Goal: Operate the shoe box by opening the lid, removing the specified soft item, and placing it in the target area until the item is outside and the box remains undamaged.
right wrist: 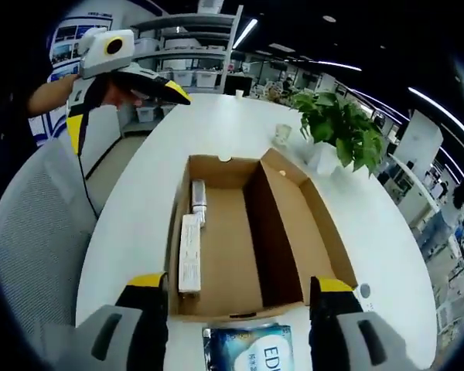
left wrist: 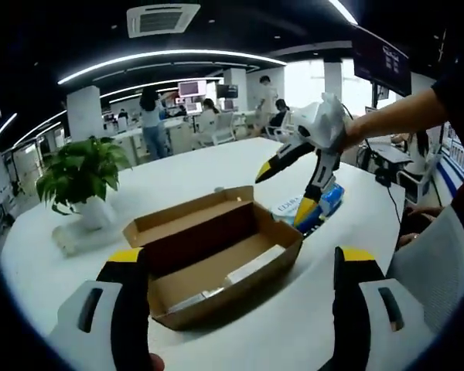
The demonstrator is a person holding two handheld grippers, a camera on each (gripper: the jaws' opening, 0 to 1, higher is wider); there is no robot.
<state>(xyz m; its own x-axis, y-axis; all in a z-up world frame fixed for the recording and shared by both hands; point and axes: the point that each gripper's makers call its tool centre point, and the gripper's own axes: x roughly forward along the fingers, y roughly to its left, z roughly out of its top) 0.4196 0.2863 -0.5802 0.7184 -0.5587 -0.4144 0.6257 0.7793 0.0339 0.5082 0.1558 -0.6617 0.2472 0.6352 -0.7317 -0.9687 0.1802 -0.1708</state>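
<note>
Jaws of both the left gripper [left wrist: 243, 267] and right gripper [right wrist: 240, 290] stand spread, holding nothing. Cardboard box [right wrist: 240, 232] lies open on the white table [right wrist: 216, 127]; blue packet [right wrist: 247, 348] beside it.

Blue packet [right wrist: 247, 349] cut off at bottom edge, label only partly readable; box items [right wrist: 190, 251] unidentifiable.

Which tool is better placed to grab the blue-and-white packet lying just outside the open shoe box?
Right. The packet lies between the right tool's open jaws. The left tool is on the far side of the shoe box from it.
</note>
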